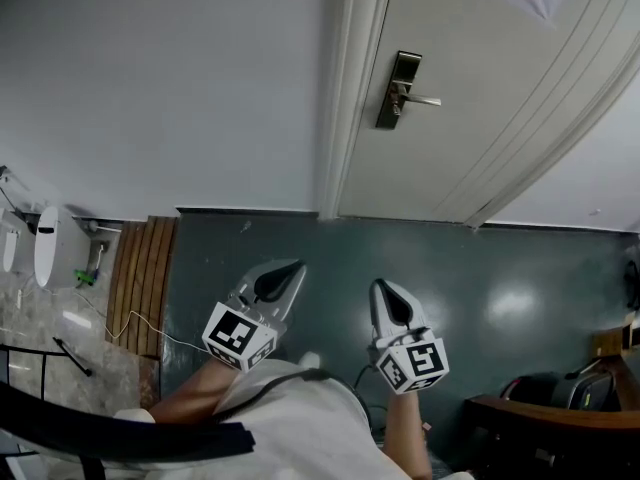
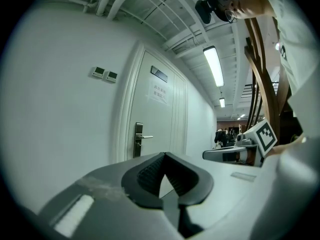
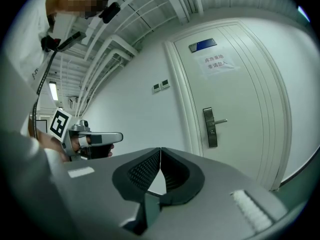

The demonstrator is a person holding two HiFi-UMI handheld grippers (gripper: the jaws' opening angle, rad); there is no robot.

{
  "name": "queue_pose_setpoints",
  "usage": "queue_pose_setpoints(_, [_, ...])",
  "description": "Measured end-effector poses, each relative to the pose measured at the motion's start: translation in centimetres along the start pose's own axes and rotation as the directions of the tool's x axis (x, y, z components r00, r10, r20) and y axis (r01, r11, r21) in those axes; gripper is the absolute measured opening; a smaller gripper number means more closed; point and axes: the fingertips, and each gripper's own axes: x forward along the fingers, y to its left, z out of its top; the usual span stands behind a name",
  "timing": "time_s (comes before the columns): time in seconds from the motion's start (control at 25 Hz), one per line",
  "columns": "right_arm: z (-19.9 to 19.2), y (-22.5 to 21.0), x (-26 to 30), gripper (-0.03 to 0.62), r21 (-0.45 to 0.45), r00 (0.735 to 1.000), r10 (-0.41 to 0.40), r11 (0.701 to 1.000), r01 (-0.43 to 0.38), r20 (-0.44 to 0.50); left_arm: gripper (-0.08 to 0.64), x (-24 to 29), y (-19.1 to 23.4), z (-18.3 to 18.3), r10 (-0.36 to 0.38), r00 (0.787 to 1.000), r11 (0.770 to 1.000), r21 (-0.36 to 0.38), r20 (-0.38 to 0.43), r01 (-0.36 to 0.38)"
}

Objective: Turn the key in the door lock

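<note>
The white door [image 1: 500, 78] stands closed ahead, with a metal lock plate and lever handle [image 1: 402, 90] near its left edge. No key shows in any view. My left gripper [image 1: 291, 269] and right gripper [image 1: 384, 287] are held side by side above the grey floor, well short of the door. Both point toward it. In the left gripper view the gripper [image 2: 164, 155] has its jaws touching at the tips, empty, and the lock plate [image 2: 138, 140] lies far ahead. In the right gripper view the gripper [image 3: 160, 150] is shut too, with the lock plate [image 3: 210, 127] up to its right.
A paper notice [image 3: 218, 63] hangs on the door. Two wall controls [image 2: 104, 74] sit left of the frame. A slatted wooden panel [image 1: 140, 283] and white fixtures [image 1: 50, 246] are at the left. A wooden bench [image 1: 545, 423] with dark bags stands at the lower right.
</note>
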Motion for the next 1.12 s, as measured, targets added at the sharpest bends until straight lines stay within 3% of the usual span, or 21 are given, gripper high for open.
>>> queue_pose_setpoints(0.6, [0.2, -3.6, 1.1, 0.009, 0.003, 0.998, -0.066, 0.998, 0.066, 0.003, 0.003, 4.5, 1.0, -0.1, -0.046, 0.999, 0.999, 0.000, 0.002, 0.046])
queue_pose_setpoints(1.12, [2.6, -9.0, 11.0, 0.009, -0.009, 0.990, -0.142, 0.990, 0.142, -0.019, 0.003, 14.3, 9.1, 1.7, -0.145, 0.989, 0.989, -0.009, 0.000, 0.145])
